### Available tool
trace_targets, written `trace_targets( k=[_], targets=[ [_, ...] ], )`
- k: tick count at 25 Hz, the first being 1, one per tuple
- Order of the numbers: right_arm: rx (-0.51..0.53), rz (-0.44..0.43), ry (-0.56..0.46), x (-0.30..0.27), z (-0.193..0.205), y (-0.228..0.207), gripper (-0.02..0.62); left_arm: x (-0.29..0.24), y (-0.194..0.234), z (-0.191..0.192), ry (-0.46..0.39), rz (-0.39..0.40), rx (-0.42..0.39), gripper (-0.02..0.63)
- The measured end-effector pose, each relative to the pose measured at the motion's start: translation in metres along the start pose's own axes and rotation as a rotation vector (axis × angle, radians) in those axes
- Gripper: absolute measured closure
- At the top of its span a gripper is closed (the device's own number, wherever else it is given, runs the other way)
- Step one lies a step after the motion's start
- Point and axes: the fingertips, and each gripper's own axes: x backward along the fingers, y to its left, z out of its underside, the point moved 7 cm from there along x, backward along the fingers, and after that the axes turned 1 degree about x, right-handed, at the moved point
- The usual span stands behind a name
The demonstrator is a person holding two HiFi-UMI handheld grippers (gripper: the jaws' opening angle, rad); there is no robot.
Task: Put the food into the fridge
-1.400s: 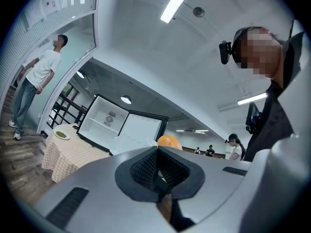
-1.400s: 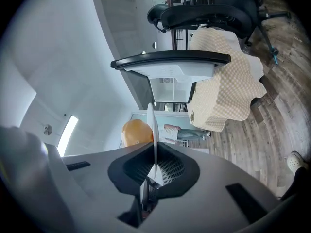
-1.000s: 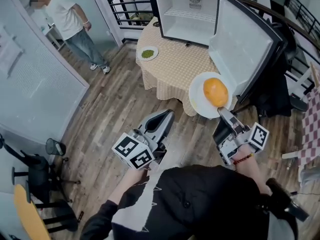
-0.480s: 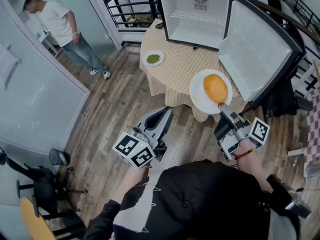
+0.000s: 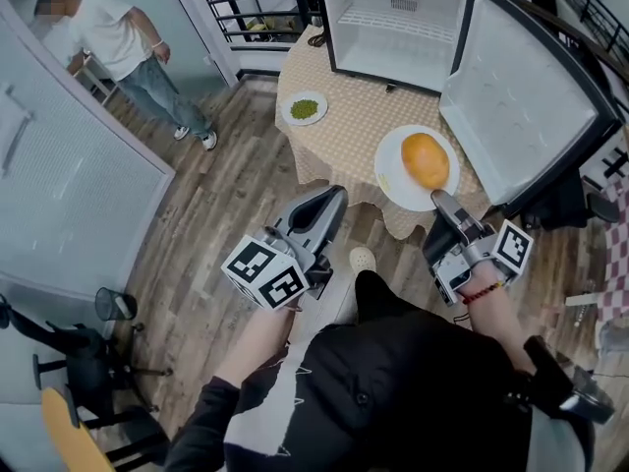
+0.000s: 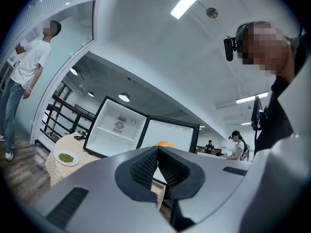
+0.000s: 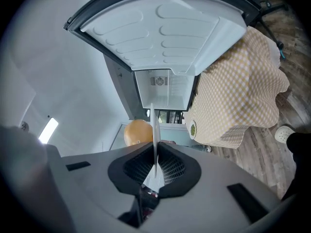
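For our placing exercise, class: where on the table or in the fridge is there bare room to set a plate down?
The fridge floor and shelf look bare. Bare cloth lies between the green-food plate and the fridge. Crowded: near the door, where the right tool holds the white plate with orange food.

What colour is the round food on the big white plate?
The food is orange; the head view shows it best.

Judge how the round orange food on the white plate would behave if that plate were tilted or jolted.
The round orange food sits loose on the smooth white plate, so it would probably roll or slide. The right gripper clamps only the plate's near rim, so the weight likely levers the far side downward. The plate looks stiff, not floppy.
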Motion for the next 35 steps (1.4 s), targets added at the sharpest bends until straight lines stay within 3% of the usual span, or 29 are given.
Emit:
trace_targets(
  k=[7, 20, 29, 35],
  targets=[
    [0.008, 0.030, 0.003, -0.043, -0.022, -0.013, 0.572, -0.032, 0.038, -0.002, 0.029, 0.021, 0.029, 0.594],
    [0.006, 0.012, 0.045, -0.184, -0.092, -0.019, 0.572, -0.122, 0.143, -0.036, 0.029, 0.013, 0.025, 0.594],
    [0.028, -0.013, 0.007, -0.246, -0.143, -0.012, 0.572, -0.185, 0.191, -0.049, 0.049, 0.075, 0.015, 0.594],
    [0.058, -0.006, -0.036, -0.260, -0.157, -0.003, 0.574, -0.204, 0.201, -0.051, 0.041, 0.127, 0.017, 0.594]
  ],
)
